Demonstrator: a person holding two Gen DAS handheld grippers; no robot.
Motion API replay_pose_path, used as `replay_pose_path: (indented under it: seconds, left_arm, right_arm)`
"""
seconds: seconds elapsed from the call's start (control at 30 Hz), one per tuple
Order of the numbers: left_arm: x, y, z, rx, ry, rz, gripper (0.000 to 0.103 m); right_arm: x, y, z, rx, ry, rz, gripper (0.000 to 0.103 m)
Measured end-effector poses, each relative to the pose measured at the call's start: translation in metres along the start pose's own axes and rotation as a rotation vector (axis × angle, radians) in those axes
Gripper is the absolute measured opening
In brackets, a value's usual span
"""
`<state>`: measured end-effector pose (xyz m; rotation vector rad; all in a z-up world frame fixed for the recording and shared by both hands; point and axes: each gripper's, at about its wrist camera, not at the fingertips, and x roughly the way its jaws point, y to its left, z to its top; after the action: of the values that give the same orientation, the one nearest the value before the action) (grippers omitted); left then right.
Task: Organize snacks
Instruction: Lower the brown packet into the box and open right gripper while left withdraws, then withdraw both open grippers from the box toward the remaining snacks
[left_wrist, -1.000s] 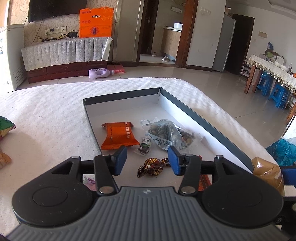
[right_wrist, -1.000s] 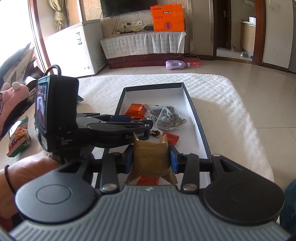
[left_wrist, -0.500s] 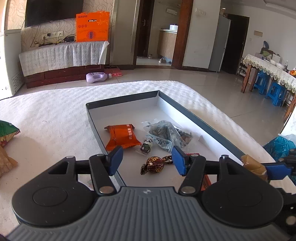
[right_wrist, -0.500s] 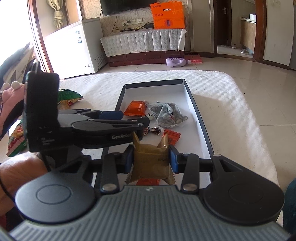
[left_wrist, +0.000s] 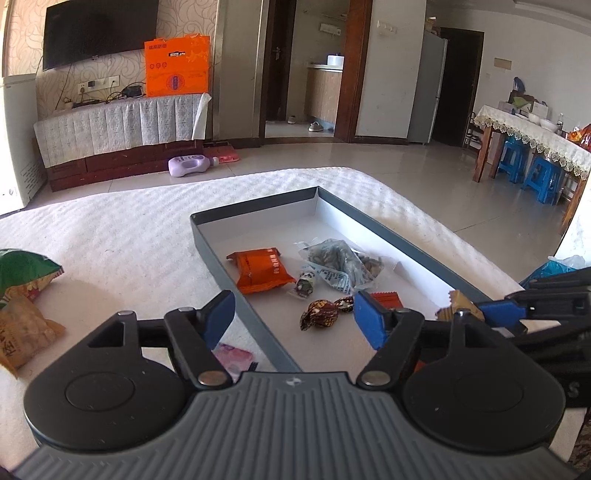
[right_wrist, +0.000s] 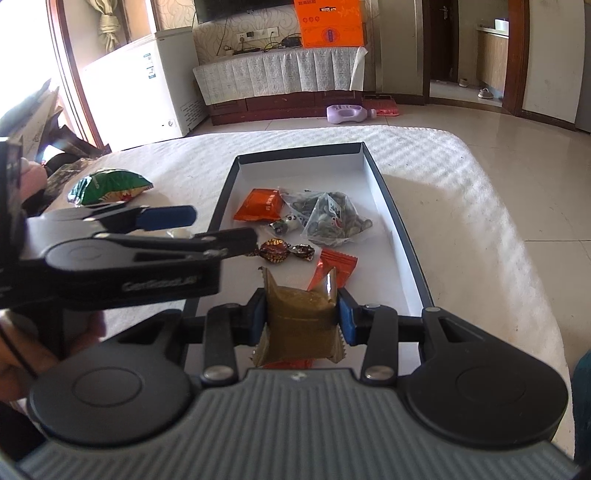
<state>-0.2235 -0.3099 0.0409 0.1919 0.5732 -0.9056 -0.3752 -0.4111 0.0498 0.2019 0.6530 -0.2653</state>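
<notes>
Carrying brown packet (right_wrist: 300, 317) clamped in my right gripper (right_wrist: 301, 319); set it low inside tray (right_wrist: 395, 221), clear of opening, empty left gripper (left_wrist: 291, 317).

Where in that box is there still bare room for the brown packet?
The far end of the tray, beyond the orange packet and the clear bag of seeds, is bare. So is the strip along its right wall. The middle is crowded: the wrapped candy and small orange packet lie close together.

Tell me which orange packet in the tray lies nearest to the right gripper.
The small orange packet, just beyond the gold packet held in the right gripper. The larger orange packet lies farther up the tray.
</notes>
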Motion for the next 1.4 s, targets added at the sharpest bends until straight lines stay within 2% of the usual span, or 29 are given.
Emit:
replay_pose_path:
  seconds: [0.3, 0.47, 0.7, 0.8, 0.93, 1.07, 1.23, 1.4]
  left_arm:
    - [-0.022, 0.006, -0.011, 0.036, 0.000, -0.004, 0.077]
    - [-0.034, 0.018, -0.014, 0.025, -0.004, 0.004, 0.077]
    - [-0.056, 0.045, -0.018, 0.012, -0.020, 0.045, 0.081]
    - [-0.060, 0.055, -0.018, 0.001, -0.020, 0.073, 0.081]
    - [-0.069, 0.063, -0.019, -0.012, -0.036, 0.099, 0.085]
    - [-0.074, 0.069, -0.019, -0.010, -0.039, 0.116, 0.086]
    - [-0.080, 0.080, -0.020, -0.028, -0.043, 0.137, 0.088]
    - [-0.086, 0.093, -0.022, -0.043, -0.045, 0.171, 0.091]
  right_arm:
    - [0.020, 0.006, 0.002, -0.027, 0.024, -0.035, 0.043]
    - [0.031, 0.014, 0.004, -0.059, 0.034, -0.072, 0.048]
    - [0.035, 0.014, 0.005, -0.053, 0.040, -0.079, 0.049]
    - [0.036, 0.015, 0.005, -0.052, 0.038, -0.085, 0.053]
    - [0.029, 0.020, 0.008, -0.049, -0.013, -0.097, 0.063]
    - [0.015, 0.025, 0.014, -0.045, -0.081, -0.093, 0.067]
    - [-0.001, 0.033, 0.022, -0.028, -0.154, -0.068, 0.067]
    - [-0.004, 0.049, 0.026, -0.023, -0.183, -0.012, 0.067]
